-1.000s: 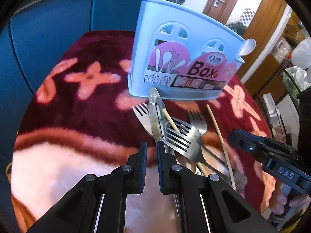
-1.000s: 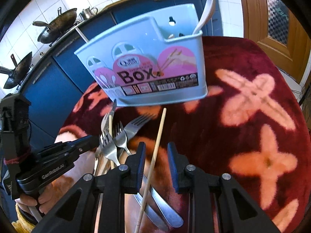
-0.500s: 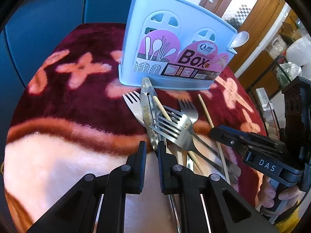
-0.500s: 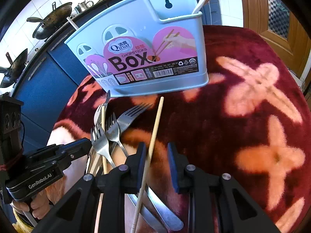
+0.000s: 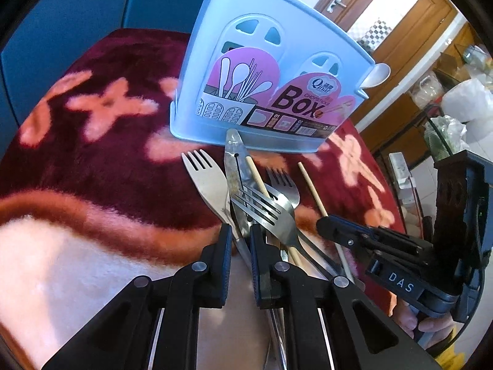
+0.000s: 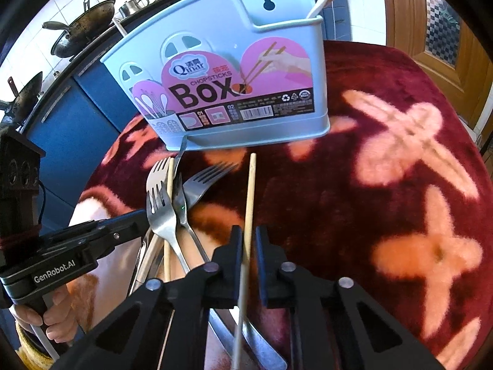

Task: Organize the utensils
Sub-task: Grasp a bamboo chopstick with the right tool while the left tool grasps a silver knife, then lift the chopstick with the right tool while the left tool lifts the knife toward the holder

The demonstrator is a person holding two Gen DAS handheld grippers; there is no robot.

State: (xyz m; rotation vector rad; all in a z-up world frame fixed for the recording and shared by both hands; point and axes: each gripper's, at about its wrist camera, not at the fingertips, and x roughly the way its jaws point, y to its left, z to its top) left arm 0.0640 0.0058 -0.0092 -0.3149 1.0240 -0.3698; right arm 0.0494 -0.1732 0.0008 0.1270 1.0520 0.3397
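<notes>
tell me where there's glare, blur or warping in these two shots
Left wrist view: strong fisheye bend, the blue box leans, bright window behind the door washes out. Right wrist view: sunlight glints on the forks, the chopstick blurs near the lens.

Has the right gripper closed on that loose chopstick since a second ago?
Yes. The right gripper has just been closing, and its jaws now pinch the chopstick, which lay loose between them before. The chopstick's tip points at the blue box.
</notes>
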